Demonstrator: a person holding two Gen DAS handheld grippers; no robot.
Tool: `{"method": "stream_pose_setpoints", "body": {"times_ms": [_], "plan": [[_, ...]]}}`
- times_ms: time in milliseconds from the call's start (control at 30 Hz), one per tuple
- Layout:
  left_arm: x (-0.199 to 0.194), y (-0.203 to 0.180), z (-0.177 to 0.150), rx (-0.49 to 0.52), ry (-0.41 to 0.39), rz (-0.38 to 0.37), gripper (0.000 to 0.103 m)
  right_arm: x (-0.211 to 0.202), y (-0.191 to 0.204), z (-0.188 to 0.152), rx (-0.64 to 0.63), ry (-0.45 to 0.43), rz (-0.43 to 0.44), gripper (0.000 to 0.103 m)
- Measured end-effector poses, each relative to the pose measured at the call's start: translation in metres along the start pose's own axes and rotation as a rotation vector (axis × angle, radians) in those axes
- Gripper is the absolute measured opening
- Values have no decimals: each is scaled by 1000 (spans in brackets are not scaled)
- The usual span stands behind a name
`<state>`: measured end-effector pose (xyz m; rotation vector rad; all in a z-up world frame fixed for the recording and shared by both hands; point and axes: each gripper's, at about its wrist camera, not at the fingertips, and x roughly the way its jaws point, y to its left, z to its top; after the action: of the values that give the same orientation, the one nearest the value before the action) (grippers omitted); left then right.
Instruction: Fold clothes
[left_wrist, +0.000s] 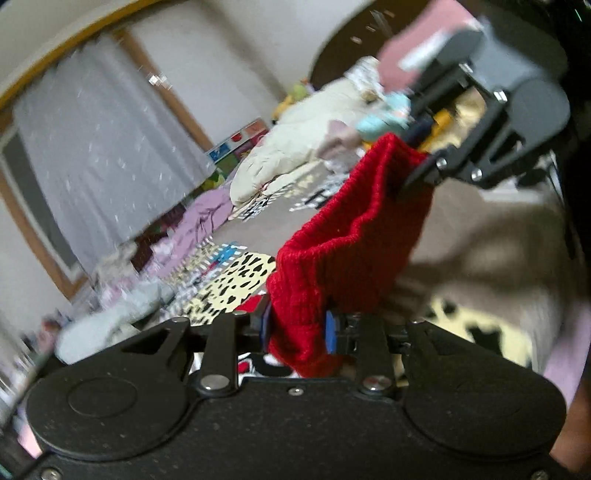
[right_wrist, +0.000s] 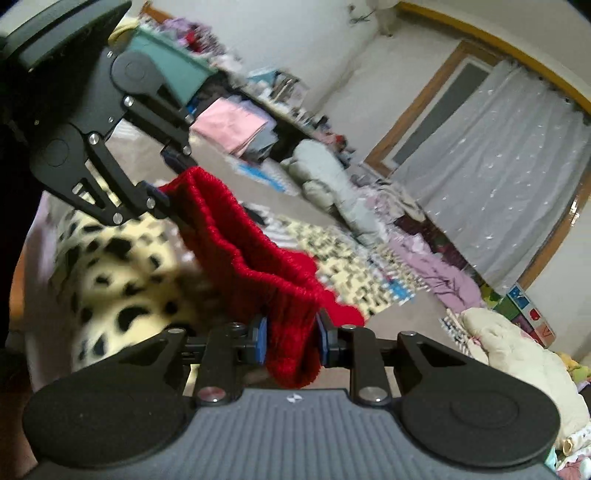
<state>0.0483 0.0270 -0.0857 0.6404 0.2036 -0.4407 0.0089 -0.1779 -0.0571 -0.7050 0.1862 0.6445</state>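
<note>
Hanging between left tongs (left_wrist: 295, 328) and right tongs (right_wrist: 290, 339), red knit garment (left_wrist: 347, 236), both clamped on it.

Room's pretty cluttered. Pale grey curtains (right_wrist: 498, 177) with little white flecks hang over a wood-framed window (right_wrist: 436, 107). A cream quilted blanket (left_wrist: 295, 147) sits bunched on the floor, with a lilac cloth (right_wrist: 443, 273) crumpled near the curtains. There's a yellow fabric with black spots (right_wrist: 110, 266) spread out, and a colourful picture box (right_wrist: 528, 317) beside the wall.
</note>
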Motion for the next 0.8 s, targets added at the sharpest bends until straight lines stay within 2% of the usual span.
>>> {"method": "stream_pose_setpoints", "body": {"times_ms": [67, 200, 367, 467, 600, 800], "plan": [[12, 19, 6, -84, -14, -14, 27, 11, -23, 4, 71, -25, 2, 27], [50, 66, 11, -318, -26, -65, 26, 37, -68, 9, 248, -83, -2, 28], [101, 104, 12, -517, -28, -109, 24, 89, -116, 3, 454, -98, 25, 28], [130, 122, 7, -644, -15, -138, 23, 118, -141, -9, 607, -103, 48, 28], [164, 141, 0, -761, 13, -161, 22, 156, -172, -36, 822, -112, 96, 28], [186, 150, -29, -940, 52, -189, 21, 206, -193, -77, 1052, -88, 193, 28]]}}
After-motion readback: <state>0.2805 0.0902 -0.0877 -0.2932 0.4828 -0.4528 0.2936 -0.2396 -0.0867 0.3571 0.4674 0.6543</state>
